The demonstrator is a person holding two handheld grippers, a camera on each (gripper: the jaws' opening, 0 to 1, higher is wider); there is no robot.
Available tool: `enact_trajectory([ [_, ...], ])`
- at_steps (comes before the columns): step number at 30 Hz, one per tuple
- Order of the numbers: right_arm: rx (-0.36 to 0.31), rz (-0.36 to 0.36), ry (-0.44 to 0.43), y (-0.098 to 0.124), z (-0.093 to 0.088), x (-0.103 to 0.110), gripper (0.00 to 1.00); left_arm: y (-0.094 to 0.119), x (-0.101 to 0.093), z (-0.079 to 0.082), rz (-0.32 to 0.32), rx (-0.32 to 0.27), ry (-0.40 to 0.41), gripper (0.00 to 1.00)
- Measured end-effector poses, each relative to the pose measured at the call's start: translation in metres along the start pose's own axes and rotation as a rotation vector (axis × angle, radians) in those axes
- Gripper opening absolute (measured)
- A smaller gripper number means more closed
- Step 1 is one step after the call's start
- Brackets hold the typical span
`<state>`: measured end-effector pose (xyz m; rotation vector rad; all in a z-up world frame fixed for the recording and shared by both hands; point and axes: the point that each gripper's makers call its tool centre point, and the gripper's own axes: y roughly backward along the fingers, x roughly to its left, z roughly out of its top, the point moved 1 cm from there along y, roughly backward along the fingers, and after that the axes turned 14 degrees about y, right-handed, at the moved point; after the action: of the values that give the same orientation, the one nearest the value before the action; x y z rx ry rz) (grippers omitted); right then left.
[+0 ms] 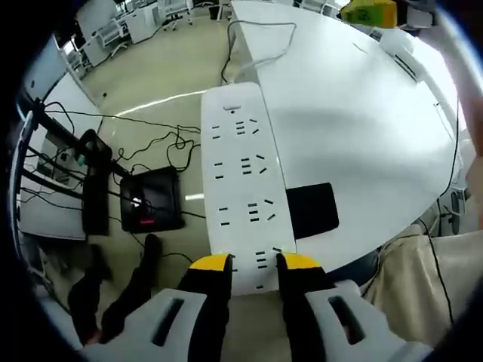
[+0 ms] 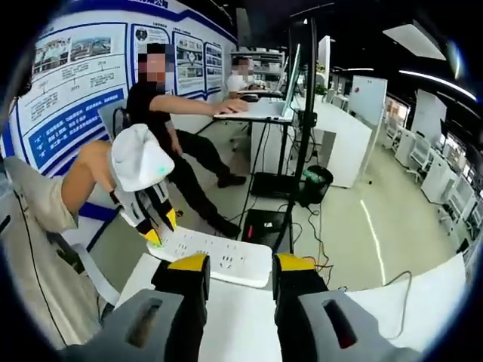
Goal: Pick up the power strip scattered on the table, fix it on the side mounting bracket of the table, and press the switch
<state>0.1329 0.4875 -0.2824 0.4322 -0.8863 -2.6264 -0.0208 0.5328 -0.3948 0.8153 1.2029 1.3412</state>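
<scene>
A long white power strip (image 1: 243,170) with several socket rows lies lengthwise along the edge of the white table (image 1: 362,128). My left gripper (image 1: 253,262) is shut on its near end. Its white cable (image 1: 260,34) runs from the far end across the table. In the right gripper view the power strip (image 2: 226,255) lies crosswise over the table's edge (image 2: 241,324), and the left gripper (image 2: 162,230) holds its left end. My right gripper (image 2: 241,264) is open, jaws wide apart, a little short of the strip and not touching it.
A black pad (image 1: 313,210) lies on the table beside the strip. On the floor below are tangled cables (image 1: 162,143) and a black box (image 1: 151,200). A seated person (image 2: 162,113) works at a desk (image 2: 260,111). A black pole (image 2: 306,128) stands behind the strip.
</scene>
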Motion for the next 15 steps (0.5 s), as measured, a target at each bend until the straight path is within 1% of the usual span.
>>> enact_trajectory([
  [7,0.033,0.031,-0.013,-0.029,-0.010,0.007,0.27,0.000,0.001,-0.001,-0.002,-0.009,-0.004,0.29],
  [15,0.047,0.046,-0.033,-0.044,-0.017,0.008,0.24,-0.001,0.005,0.000,-0.006,-0.011,-0.003,0.29],
])
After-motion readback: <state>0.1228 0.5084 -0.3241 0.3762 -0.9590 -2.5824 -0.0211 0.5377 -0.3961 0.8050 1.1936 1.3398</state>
